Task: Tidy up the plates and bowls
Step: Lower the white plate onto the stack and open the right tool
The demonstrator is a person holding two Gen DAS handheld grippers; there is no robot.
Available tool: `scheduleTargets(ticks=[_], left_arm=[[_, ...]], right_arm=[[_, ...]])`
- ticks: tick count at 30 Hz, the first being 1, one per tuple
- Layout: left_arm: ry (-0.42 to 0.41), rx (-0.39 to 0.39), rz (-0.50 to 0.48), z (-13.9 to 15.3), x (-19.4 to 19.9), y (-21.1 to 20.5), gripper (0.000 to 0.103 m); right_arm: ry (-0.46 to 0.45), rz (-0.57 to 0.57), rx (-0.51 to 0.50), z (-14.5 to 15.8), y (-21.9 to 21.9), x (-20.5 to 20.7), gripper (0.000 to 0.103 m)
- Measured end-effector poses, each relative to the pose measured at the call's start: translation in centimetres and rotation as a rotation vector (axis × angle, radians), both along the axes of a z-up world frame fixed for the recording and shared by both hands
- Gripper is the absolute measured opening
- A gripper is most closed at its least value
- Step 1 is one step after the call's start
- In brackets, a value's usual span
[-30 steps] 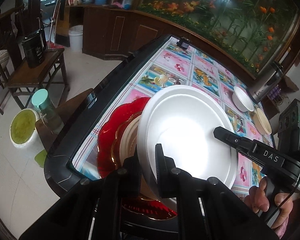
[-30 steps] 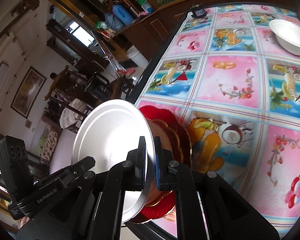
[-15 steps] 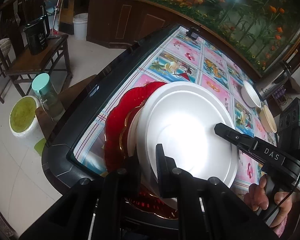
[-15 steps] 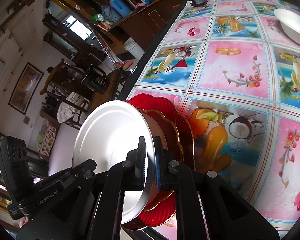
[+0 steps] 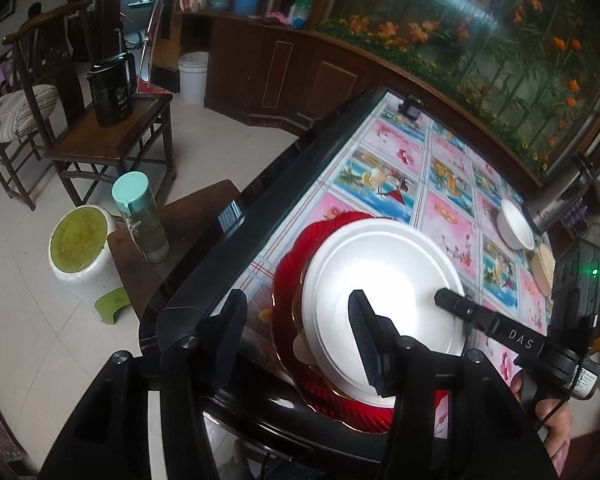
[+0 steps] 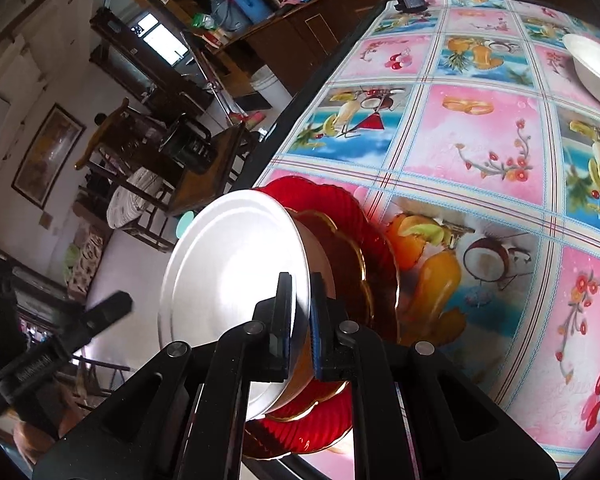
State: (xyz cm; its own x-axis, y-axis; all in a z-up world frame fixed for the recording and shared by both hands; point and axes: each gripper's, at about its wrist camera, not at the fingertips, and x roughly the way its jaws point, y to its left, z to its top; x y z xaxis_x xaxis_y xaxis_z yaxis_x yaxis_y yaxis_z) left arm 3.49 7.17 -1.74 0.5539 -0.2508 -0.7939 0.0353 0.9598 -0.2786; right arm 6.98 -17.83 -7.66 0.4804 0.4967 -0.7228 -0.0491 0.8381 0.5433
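A white plate (image 5: 384, 292) lies on top of a stack with a red scalloped plate (image 5: 288, 280) at the table's near left corner. My left gripper (image 5: 296, 336) is open, its jaws spread wide above the plate's near rim. My right gripper (image 6: 300, 312) is shut on the white plate's rim (image 6: 236, 280); it also shows in the left wrist view (image 5: 452, 304). The red plate (image 6: 380, 248) and a brown gold-edged plate (image 6: 352, 260) lie under the white one.
The table (image 6: 480, 140) has a pink and blue fruit-print cloth and a dark edge (image 5: 236, 248). A white bowl (image 5: 514, 226) and a beige dish (image 5: 542, 270) stand at the far right. A stool with a bottle (image 5: 140, 216) is left of the table.
My left gripper has opened and let go of the white plate, then pulled back. The plate has come down onto the stack. My right gripper still holds its rim.
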Motion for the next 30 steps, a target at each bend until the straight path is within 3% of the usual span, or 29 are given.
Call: scheduleTargets(ticks=[3,6,8,9,10,13,21,23,30], left_arm=[[0.008,-0.023,0.003,-0.1,0.1,0.1,0.053],[0.02,-0.037,-0.003,-0.3,0.2,-0.3,0.053],[0.014,-0.039,-0.015,-0.1,0.1,-0.8,0.053],[0.009,-0.035,-0.021,0.1,0.1,-1.1,0.053],[0.005,-0.033,-0.024,0.3,0.0,-1.3,0.053],[-0.008,-0.03,-0.041,0.8,-0.2,-2.0,0.053],[-0.011,-0.033,-0.038,1.1,-0.4,-2.4,0.053],[-0.013,-0.029,-0.046,1.2,-0.4,-2.8,0.053],[0.0,-0.02,-0.071,0.9,-0.3,-3.5,0.053]], right_arm=[[0.052,0.013,0.059,-0.4,-0.7,0.1,0.008],[0.014,-0.006,0.053,0.5,-1.6,-0.3,0.012],[0.001,0.012,0.068,1.0,-1.8,-0.4,0.023],[0.007,0.032,0.076,1.1,-1.7,-0.4,0.037],[0.013,0.045,0.075,1.1,-1.5,-0.4,0.042],[0.009,0.04,0.08,1.0,-1.5,-0.6,0.042],[-0.084,-0.131,0.065,2.3,-4.8,-1.6,0.042],[-0.078,-0.133,0.014,2.1,-4.5,-1.4,0.042],[-0.041,-0.081,-0.002,0.6,-3.2,-0.9,0.042]])
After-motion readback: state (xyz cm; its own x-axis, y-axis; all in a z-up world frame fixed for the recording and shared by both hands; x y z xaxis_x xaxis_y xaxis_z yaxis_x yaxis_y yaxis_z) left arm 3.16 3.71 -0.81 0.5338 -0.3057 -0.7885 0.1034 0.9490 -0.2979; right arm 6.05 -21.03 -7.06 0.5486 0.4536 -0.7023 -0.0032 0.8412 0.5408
